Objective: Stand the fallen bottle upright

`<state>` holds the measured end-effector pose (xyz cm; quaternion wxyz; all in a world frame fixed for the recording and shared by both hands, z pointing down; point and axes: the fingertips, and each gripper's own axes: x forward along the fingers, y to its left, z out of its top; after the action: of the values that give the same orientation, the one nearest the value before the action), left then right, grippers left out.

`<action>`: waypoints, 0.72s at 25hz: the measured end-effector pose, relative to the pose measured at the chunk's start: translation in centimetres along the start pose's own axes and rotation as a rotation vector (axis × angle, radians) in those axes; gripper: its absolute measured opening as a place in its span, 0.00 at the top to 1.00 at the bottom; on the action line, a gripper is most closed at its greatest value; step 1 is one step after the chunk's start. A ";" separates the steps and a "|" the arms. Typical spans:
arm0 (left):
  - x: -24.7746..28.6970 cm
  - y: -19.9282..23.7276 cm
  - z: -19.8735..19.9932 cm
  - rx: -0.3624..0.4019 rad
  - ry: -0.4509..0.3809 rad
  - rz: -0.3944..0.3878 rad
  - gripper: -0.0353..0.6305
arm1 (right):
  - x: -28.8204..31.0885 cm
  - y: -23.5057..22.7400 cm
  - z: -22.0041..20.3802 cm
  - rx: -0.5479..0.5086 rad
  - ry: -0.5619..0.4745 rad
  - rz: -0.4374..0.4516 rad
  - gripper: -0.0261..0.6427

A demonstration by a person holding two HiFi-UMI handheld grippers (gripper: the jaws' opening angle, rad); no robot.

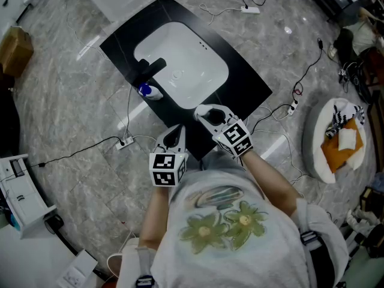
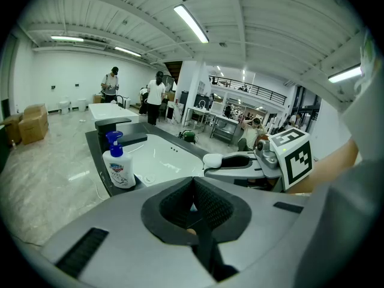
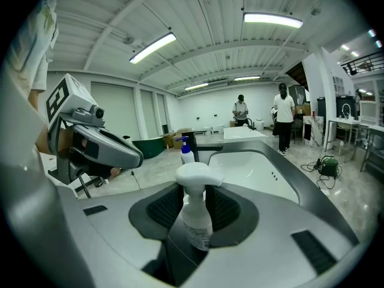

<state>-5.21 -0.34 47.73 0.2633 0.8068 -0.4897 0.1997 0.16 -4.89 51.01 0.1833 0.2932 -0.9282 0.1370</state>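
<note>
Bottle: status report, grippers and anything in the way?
Right gripper shut on white bottle, upright in the jaws. Left gripper shut, empty. Blue-capped soap bottle stands well clear; nothing in the way.

This is a big open hall run as a lab or workshop. Strip lights [image 2: 191,23] hang under a beamed ceiling, and cables [image 1: 90,149] and a power strip [image 1: 125,141] trail over the stone-patterned floor [image 1: 72,101]. A freestanding counter [image 1: 240,71] holds a sink [image 1: 186,65], with cardboard boxes [image 2: 30,123] and a railed mezzanine [image 2: 252,89] behind it.
</note>
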 end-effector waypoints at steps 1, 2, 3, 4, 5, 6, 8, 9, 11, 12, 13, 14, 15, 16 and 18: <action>0.0 0.0 0.0 -0.001 0.001 0.000 0.92 | 0.0 0.0 0.0 0.000 0.001 0.000 0.77; 0.0 0.0 0.0 -0.001 0.001 0.000 0.92 | -0.1 0.1 -0.1 0.000 0.002 0.000 0.77; 0.0 -0.1 -0.1 -0.002 0.001 0.000 0.92 | -0.2 0.1 -0.1 0.000 0.003 0.000 0.77; 0.0 -0.1 -0.1 -0.003 0.002 0.000 0.92 | -0.2 0.1 -0.2 -0.001 0.004 0.000 0.77; 0.0 -0.2 -0.2 -0.003 0.002 0.000 0.92 | -0.3 0.2 -0.2 -0.001 0.006 0.001 0.77; 0.0 -0.2 -0.2 -0.004 0.003 0.000 0.92 | -0.3 0.2 -0.3 -0.002 0.008 0.003 0.77; 0.1 -0.2 -0.3 -0.004 0.004 0.000 0.92 | -0.4 0.3 -0.4 -0.002 0.010 0.006 0.77; 0.1 -0.3 -0.3 -0.005 0.004 0.000 0.92 | -0.4 0.3 -0.4 -0.003 0.012 0.006 0.77; 0.1 -0.3 -0.3 -0.007 0.003 0.000 0.92 | -0.4 0.3 -0.4 -0.005 0.015 0.003 0.77; 0.0 -0.4 -0.2 -0.006 0.003 0.000 0.92 | -0.4 0.3 -0.5 -0.008 0.021 -0.002 0.77; 0.0 -0.4 -0.2 -0.003 0.002 0.001 0.92 | -0.4 0.3 -0.6 -0.013 0.030 -0.010 0.77; 0.0 -0.5 -0.3 0.001 0.002 0.002 0.92 | -0.5 0.2 -0.8 -0.017 0.041 -0.021 0.77; -0.1 -0.5 -0.3 0.006 0.001 0.003 0.92 | -0.5 0.2 -1.0 -0.020 0.049 -0.031 0.76; -0.1 -0.6 -0.4 0.010 0.001 0.003 0.92 | -0.5 0.1 -1.2 -0.021 0.055 -0.038 0.76; -0.1 -0.6 -0.4 0.011 0.002 0.003 0.92 | -0.6 0.0 -1.3 -0.019 0.058 -0.044 0.75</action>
<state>-4.75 0.24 47.82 0.2591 0.8073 -0.4896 0.2035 0.97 -4.09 51.94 0.2158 0.3075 -0.9173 0.1323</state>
